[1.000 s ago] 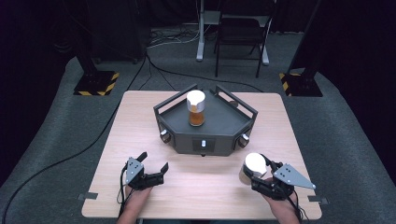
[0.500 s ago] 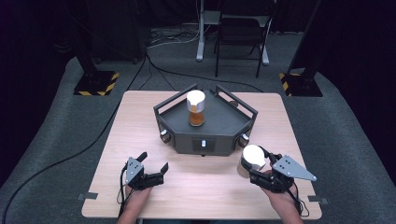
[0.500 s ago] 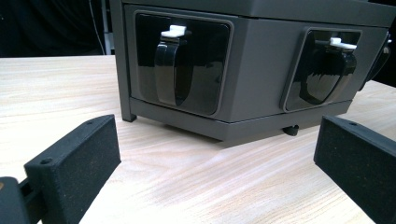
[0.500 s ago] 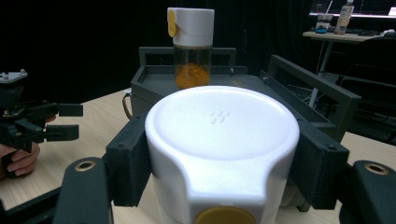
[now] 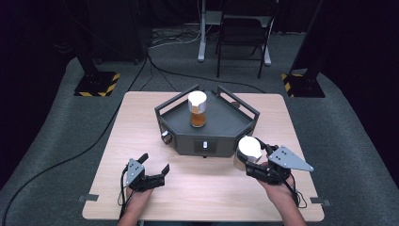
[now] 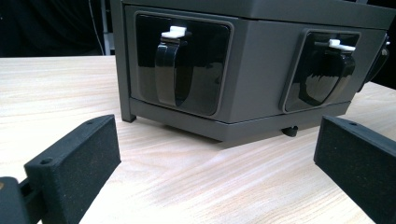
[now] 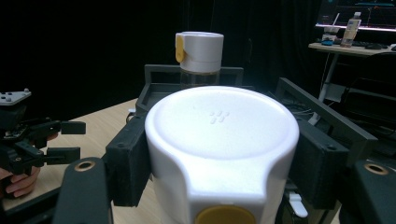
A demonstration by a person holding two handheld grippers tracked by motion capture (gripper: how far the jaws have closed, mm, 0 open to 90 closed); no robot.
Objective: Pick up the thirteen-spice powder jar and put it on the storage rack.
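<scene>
Your right tongs (image 5: pixel 248 159) are clamped on a white-lidded jar (image 5: pixel 248 151), one black pad pressed to each side of its lid, holding it above the light wooden table (image 5: pixel 216 193) just in front of the right corner of the dark grey tray unit (image 5: pixel 207 136). In the right gripper view the jar's white lid (image 7: pixel 223 140) sits square between the tongs, its yellow button (image 7: pixel 225 216) turned back toward your hand. Straight beyond the tongs in that view, a second jar (image 7: pixel 199 52) with a white lid and a yellow tab on its side stands upright on the tray unit's deck; the high view shows amber contents in it.

Your left tongs (image 5: pixel 155 165) stand wide apart with nothing between them, low over the table and well apart from the held jar, pointing at the front of the tray unit. In the left gripper view the two pads frame that front, where two glossy black recessed panels, each with a black latch (image 6: pixel 169 70) topped by a white clip, lie just ahead of the tongs. Your left hand (image 5: pixel 140 197) rests near the table's front edge.
</scene>
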